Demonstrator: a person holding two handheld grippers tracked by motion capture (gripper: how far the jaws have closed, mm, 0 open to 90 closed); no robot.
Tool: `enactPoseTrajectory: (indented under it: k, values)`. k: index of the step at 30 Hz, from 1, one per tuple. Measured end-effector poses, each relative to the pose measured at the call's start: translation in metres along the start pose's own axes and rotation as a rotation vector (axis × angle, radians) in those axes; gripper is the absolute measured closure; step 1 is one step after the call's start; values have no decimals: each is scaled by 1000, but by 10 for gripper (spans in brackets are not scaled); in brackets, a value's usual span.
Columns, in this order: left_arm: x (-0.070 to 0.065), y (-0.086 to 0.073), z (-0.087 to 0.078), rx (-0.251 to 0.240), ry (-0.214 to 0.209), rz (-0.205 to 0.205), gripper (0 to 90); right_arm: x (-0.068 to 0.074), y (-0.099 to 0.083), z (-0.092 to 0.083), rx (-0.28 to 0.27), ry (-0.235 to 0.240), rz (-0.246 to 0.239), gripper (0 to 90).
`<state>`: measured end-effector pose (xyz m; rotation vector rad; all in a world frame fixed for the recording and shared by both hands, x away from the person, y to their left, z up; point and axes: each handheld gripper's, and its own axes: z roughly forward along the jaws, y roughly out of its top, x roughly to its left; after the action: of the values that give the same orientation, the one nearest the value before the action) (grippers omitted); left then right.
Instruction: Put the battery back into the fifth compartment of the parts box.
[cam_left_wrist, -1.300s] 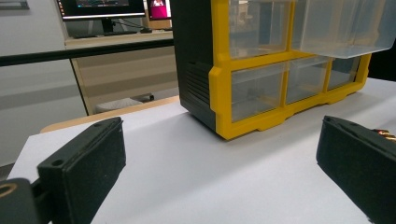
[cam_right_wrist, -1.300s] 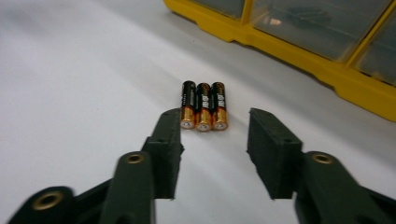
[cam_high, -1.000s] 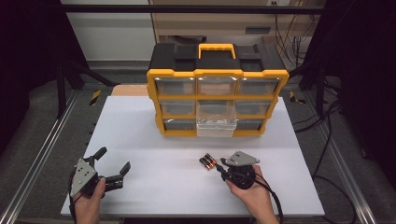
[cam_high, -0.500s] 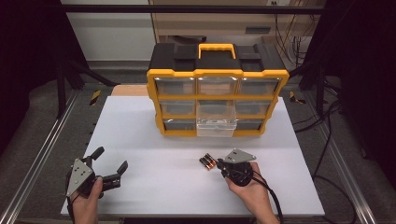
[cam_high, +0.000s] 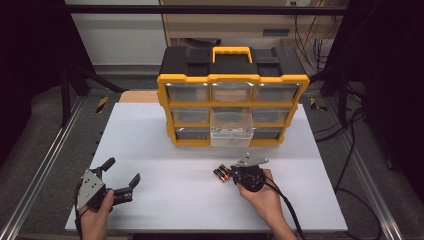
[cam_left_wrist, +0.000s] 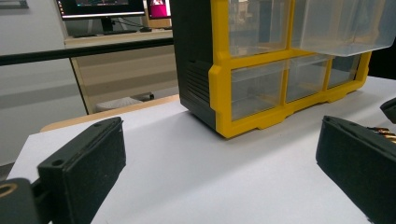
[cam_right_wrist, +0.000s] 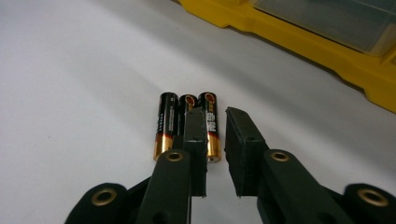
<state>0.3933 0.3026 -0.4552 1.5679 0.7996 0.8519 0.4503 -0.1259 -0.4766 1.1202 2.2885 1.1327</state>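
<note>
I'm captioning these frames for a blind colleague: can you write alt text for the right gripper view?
Three batteries lie side by side on a white table, just ahead of the right gripper, whose two black jaws stand nearly shut with nothing between them. A yellow organizer with clear drawers crosses the upper right corner.

Glossy black-and-gold wrapping is being shown on the batteries (cam_right_wrist: 187, 123); matt white tabletop (cam_high: 165, 150), clear plastic drawers (cam_high: 230, 127) are being seen.
</note>
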Motion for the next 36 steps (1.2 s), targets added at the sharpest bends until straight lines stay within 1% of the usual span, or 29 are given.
enactPoseTrajectory:
  k: [1, 3, 12, 14, 17, 20, 22, 26, 31, 33, 34, 36]
  values:
    - [0, 0, 0, -1, -1, -1, 14, -2, 1, 2, 0, 3, 7, 763]
    - [0, 0, 0, -1, -2, -2, 14, -3, 1, 5, 5, 6, 2, 755]
    - [-1, 0, 1, 3, -6, 2, 13, -4, 1, 9, 26, 17, 18, 755]
    - [-1, 0, 1, 3, -6, 3, 13, -4, 1, 10, 35, 16, 8, 754]
    - [-1, 0, 1, 6, -3, 10, 13, -3, 1, 12, 45, 15, 5, 752]
    - [0, 0, 0, 2, -1, 3, 13, -3, 0, 13, 50, 18, 7, 746]
    - [1, 0, -1, 3, 0, -2, 13, -3, 0, 15, 56, 17, -9, 746]
    - [1, 0, 0, 6, -1, -1, 13, -4, 1, 17, 59, 10, -1, 747]
    - [-1, 0, 1, 14, -5, 9, 13, -6, 0, 23, 92, -14, -11, 742]
    - [-1, 0, 1, 16, -7, 10, 13, -6, -1, 24, 95, -15, -20, 744]
    - [-1, -1, 2, 18, -7, 11, 13, -7, -1, 25, 99, -24, -23, 747]
    - [-2, -1, 2, 22, -6, 15, 13, -7, 0, 26, 94, -25, -15, 759]
